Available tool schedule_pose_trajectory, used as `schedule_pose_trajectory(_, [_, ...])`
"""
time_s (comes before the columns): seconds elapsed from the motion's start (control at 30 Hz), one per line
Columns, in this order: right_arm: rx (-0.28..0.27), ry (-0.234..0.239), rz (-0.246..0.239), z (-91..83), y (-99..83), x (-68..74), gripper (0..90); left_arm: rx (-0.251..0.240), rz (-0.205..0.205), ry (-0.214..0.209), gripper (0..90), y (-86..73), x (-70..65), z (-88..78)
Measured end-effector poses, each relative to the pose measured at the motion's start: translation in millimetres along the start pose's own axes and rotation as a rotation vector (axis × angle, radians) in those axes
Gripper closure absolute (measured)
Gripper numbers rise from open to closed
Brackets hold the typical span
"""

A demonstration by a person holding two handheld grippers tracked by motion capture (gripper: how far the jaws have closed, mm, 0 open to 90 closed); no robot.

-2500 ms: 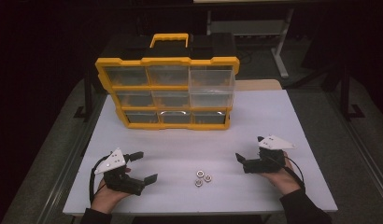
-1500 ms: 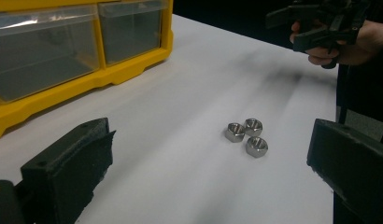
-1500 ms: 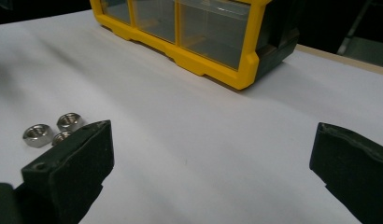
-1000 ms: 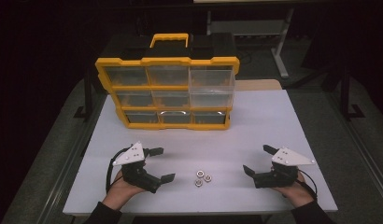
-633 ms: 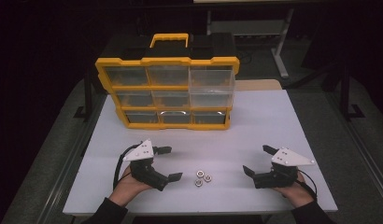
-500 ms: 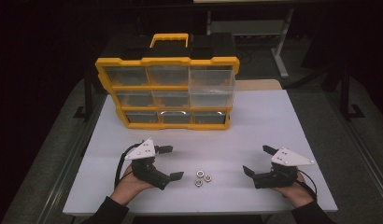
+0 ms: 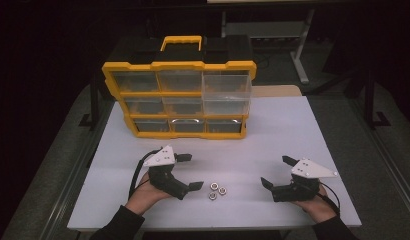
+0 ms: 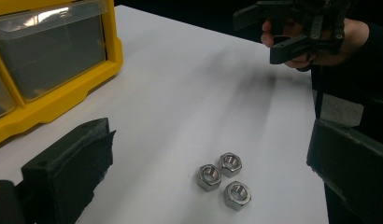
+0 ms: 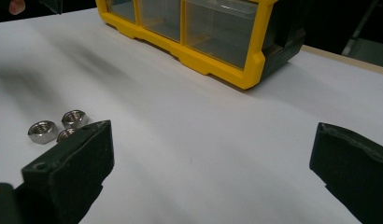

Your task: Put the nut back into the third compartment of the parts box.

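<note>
Left tool sits at lower left of the high view with its jaws spread wide and nothing between them, angled toward three steel nuts that lie clustered, touching one another, on the white tabletop near the bottom centre of the frame. In the left gripper view the nuts lie just ahead, between the two black jaws but not yet enclosed. Right tool rests at lower right, likewise released and empty, well apart from the nuts; in its own view they appear at the left edge, partly behind its jaw. A yellow parts organizer with clear drawers stands upright toward the upper middle of the frame, all drawers seemingly closed.

The step in hand looks like the approach to picking up a nut. Next, the left tool likely needs to advance and lower so its jaws straddle a single nut, singling it out from its neighbours, then close.
</note>
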State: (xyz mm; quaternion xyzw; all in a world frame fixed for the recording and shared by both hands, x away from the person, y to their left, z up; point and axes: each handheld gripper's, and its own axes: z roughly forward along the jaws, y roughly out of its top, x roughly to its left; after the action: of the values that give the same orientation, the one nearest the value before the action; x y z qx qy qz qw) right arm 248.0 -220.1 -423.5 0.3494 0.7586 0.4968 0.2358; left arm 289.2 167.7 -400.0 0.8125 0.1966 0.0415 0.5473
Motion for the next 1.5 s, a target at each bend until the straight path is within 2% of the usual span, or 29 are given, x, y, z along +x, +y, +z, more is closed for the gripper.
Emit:
schedule_pose_trajectory(0.23, [-0.002,-0.008,-0.001,-0.4,0.8,-0.5,0.0,0.027,0.004,-0.01,0.1,5.9,0.8,12.8])
schedule_pose_trajectory(0.27, [0.002,-0.009,0.0,-0.2,0.5,-0.6,0.0,0.041,0.018,-0.015,0.1,8.0,1.7,16.6])
schedule_pose_trajectory(0.4, [0.004,-0.011,-0.003,-0.5,0.2,-0.4,0.0,0.051,0.012,-0.023,0.1,12.1,1.1,24.9])
schedule_pose_trajectory(0.53, [0.003,-0.014,-0.004,-1.1,0.3,-0.4,0.0,0.07,0.031,-0.027,0.3,13.7,-0.4,31.6])
schedule_pose_trajectory(0.67, [0.009,-0.012,-0.004,-0.6,-0.2,-0.5,0.0,0.097,0.042,-0.031,3.9,11.6,-1.6,36.1])
schedule_pose_trajectory(0.9, [0.005,-0.014,-0.004,-0.7,0.3,-0.2,0.0,0.144,0.022,-0.033,9.8,10.1,-2.7,37.2])
schedule_pose_trajectory(0.97, [0.004,-0.013,-0.006,-0.3,0.4,-0.3,0.0,0.158,0.015,-0.032,14.1,9.9,-3.2,37.8])
schedule_pose_trajectory(1.07, [0.007,-0.012,-0.007,-0.6,0.0,-0.3,0.0,0.18,0.026,-0.023,14.6,9.5,-4.3,39.5])
schedule_pose_trajectory(1.23, [0.005,-0.014,-0.004,-0.5,0.3,-1.4,0.0,0.227,0.023,-0.041,20.5,8.4,-4.1,42.9])
schedule_pose_trajectory(1.5, [0.012,-0.008,-0.013,1.1,0.5,-0.7,0.0,0.287,0.016,-0.04,25.6,7.6,-3.5,49.3])
